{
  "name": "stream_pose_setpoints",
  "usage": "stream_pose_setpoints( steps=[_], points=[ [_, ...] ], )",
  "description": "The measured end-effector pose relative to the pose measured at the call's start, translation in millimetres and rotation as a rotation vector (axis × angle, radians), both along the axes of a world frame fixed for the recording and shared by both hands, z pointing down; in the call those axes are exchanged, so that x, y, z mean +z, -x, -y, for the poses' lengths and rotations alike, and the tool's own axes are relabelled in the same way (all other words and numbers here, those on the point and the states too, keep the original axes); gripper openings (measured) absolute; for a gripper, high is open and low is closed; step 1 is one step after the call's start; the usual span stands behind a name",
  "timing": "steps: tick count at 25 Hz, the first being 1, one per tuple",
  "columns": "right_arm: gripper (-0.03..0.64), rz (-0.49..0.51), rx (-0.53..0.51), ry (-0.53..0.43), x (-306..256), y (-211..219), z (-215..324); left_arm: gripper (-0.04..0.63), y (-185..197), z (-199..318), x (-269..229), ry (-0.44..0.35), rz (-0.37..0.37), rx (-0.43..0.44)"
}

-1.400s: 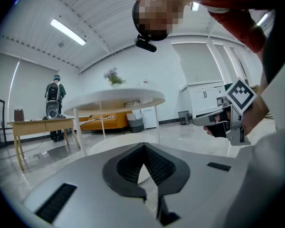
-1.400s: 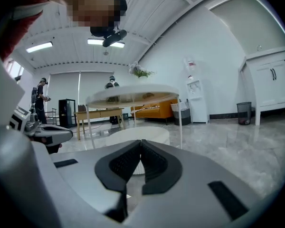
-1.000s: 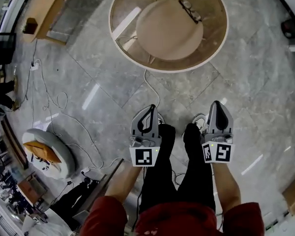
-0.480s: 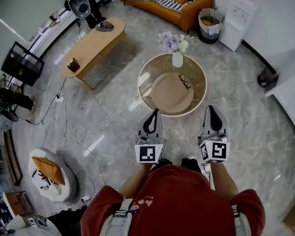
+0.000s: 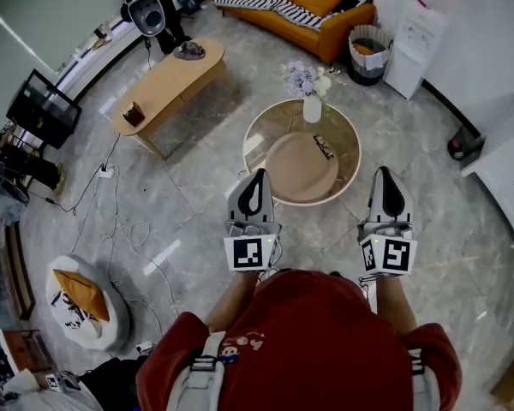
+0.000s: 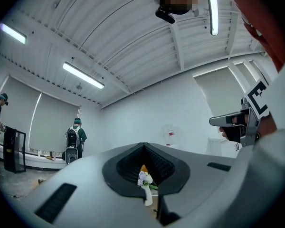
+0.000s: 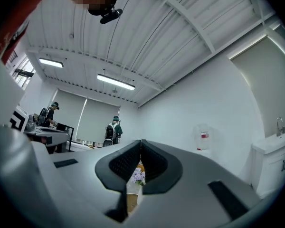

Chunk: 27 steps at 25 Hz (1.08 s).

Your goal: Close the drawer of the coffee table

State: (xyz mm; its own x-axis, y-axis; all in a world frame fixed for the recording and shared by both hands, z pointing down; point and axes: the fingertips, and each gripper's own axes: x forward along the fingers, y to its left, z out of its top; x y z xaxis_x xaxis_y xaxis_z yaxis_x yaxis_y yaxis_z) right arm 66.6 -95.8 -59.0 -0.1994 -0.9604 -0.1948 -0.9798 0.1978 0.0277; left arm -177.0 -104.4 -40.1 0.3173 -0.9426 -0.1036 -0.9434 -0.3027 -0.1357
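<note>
The round table (image 5: 278, 122) with the glass top stands on the grey floor (image 5: 428, 195), just ahead of the person. From above, the drawer is hard to make out, so I cannot tell if it is pushed in or not. A white vase of purple flowers (image 5: 309, 92) stands on the far edge of the table. A pair of glasses (image 5: 324, 146) lies near the middle of it.

The left fingers (image 5: 258, 178) are held up in the air on the near side of the table and point at it. They are closed tight with the tips touching, and they hold nothing. The right fingers (image 5: 385, 178) are up beside them, a bit off to the right of the table. They are squeezed all the way together too, and they are empty. Neither touches the table. In both gripper views, the flowers peek through the small gap under the closed tips.

The person in the red top (image 5: 313, 349) stands at the bottom of the head view.

Farther off there is a long wooden table (image 5: 165, 80) on the left and an orange sofa (image 5: 295, 2) at the back. A basket (image 5: 366, 45) sits next to the sofa. Thin cables (image 5: 120, 221) lie on the floor to the left. Two people (image 6: 77, 134) stand by the far window.
</note>
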Motion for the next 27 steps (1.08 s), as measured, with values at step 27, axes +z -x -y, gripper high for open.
stream_pose_setpoints(
  steps=[27],
  points=[
    [0.021,-0.042,0.015,-0.004,-5.7,9.1,-11.0,0.012,10.2,-21.0,-15.6,-0.04,0.02,0.002]
  ],
)
